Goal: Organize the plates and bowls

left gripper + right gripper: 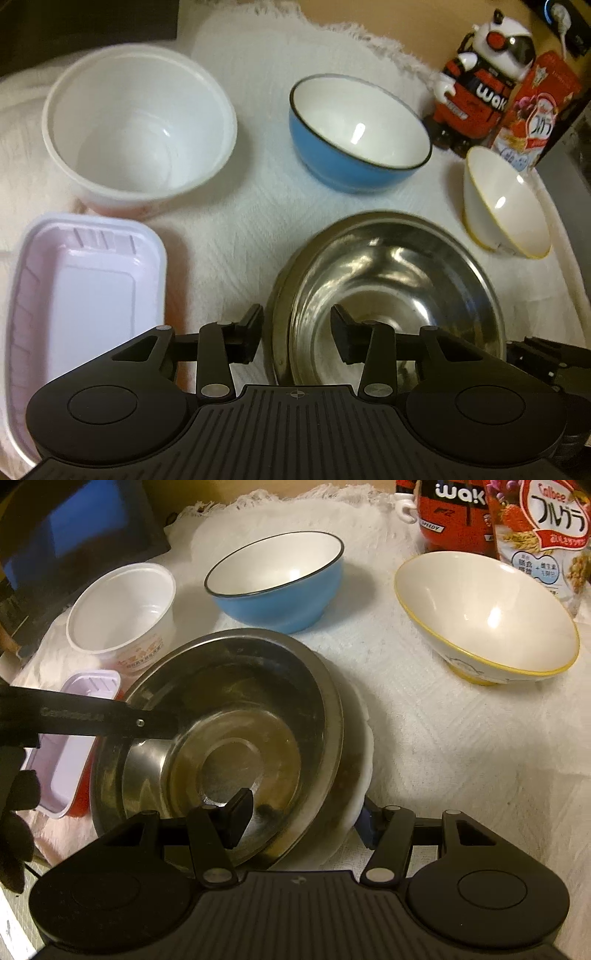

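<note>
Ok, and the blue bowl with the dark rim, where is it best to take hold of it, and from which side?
Probably by its rim, from above. The blue bowl stands upright and open, apart from the other dishes, so one finger can go inside and one outside the thin wall. Its rounded outside would likely slip in a side grip.

Two close downward views; shared steel bowl [391, 291]
</note>
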